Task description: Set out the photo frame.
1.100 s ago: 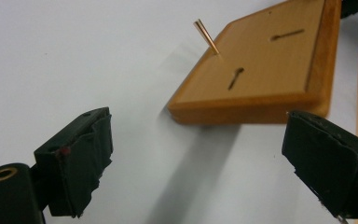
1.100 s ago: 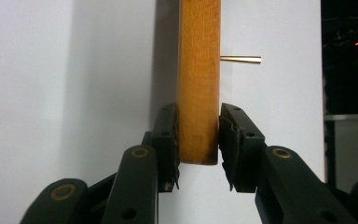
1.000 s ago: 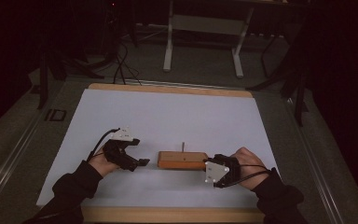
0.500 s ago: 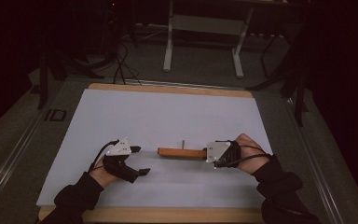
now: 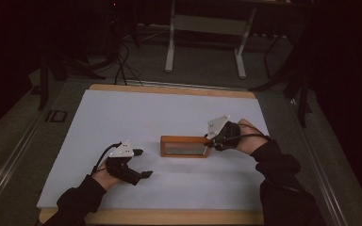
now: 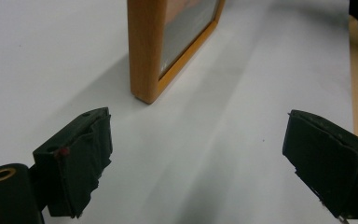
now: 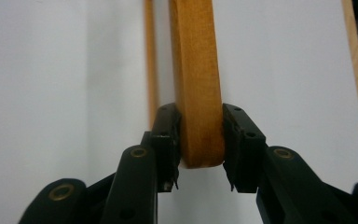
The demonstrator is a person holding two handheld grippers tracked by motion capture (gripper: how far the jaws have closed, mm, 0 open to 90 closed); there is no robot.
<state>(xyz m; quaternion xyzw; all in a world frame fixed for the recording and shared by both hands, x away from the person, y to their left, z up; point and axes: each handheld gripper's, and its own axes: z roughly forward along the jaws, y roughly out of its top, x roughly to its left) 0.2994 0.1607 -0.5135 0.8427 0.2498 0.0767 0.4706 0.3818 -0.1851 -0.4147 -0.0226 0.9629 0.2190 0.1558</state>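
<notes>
Wooden picture frame (image 5: 185,146), one, upright, clamped by right tool (image 7: 199,144), left tool (image 6: 196,161) agape

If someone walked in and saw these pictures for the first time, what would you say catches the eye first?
Probably the wooden frame standing on its long edge near the middle of the white table, bright orange against it. The right gripper is clamped on the frame's right end, its jaws pressed to both faces in the right gripper view. The left gripper sits apart to the left, jaws wide open and holding nothing.
</notes>
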